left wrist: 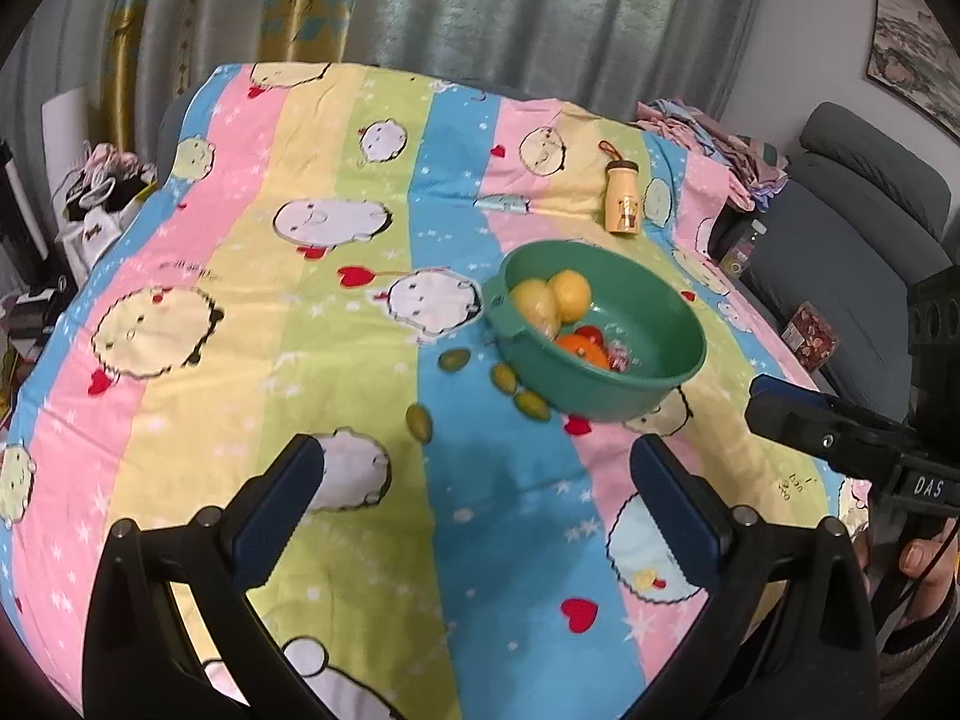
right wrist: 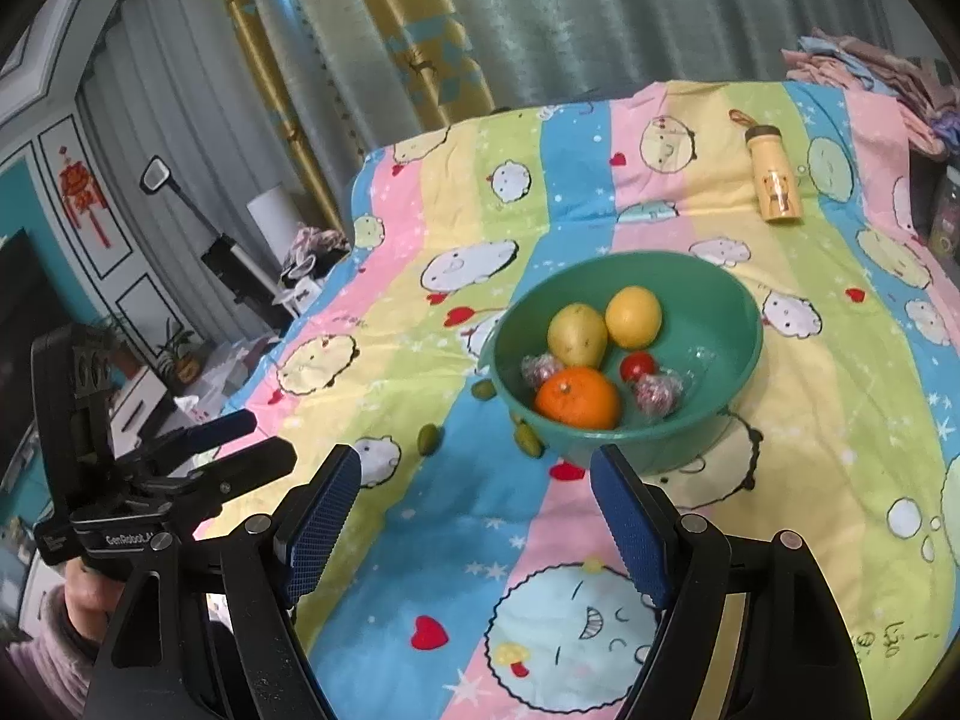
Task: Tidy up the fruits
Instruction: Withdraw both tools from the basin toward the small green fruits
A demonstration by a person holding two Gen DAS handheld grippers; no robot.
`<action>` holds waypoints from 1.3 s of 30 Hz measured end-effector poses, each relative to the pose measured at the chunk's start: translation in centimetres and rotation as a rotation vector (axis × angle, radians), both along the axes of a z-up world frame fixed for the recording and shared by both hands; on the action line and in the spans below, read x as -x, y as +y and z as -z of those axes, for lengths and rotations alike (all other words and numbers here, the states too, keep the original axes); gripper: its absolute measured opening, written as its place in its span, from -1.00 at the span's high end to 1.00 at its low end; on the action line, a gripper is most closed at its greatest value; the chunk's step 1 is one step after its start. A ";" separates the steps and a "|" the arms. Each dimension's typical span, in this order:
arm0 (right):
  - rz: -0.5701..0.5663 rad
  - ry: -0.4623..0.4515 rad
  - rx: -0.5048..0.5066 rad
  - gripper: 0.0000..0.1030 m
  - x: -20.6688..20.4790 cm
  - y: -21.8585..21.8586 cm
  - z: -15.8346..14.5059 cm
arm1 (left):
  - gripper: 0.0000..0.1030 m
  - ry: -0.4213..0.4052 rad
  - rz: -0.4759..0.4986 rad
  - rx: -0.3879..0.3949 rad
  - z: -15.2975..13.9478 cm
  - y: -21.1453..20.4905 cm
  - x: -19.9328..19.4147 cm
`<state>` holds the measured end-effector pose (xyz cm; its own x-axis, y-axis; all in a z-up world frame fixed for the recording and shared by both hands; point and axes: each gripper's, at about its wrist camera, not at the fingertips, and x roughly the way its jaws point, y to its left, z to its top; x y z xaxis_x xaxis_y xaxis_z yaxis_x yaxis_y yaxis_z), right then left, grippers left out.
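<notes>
Curtains behind; striped cartoon sheet covers worktop. We see left tool spread wide, empty, near edge. Four small green fruits lie loose on sheet, left of green basin and beside its near rim. Basin holds pear, lemon, orange. Right tool wide, empty. Yellow bottle far right.

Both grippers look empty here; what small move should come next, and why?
Probably ease the left gripper, jaws open and empty, forward and down to the nearest small green fruit. Four of these lie on the cloth outside the green bowl, which already holds the other fruit.
</notes>
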<state>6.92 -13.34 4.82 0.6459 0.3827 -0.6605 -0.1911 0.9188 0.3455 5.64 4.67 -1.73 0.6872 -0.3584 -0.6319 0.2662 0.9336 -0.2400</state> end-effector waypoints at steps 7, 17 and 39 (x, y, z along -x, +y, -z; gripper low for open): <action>-0.046 0.057 0.006 -0.54 0.2 1.7 2.2 | -0.99 0.020 0.008 0.017 1.7 0.8 0.9; -0.126 0.057 0.022 -0.54 -0.7 4.4 3.1 | -0.99 0.004 -0.034 0.044 0.6 2.8 3.2; -0.227 -0.071 0.062 -0.54 -0.7 7.3 -0.8 | -0.99 -0.048 -0.170 0.028 -3.7 6.1 11.2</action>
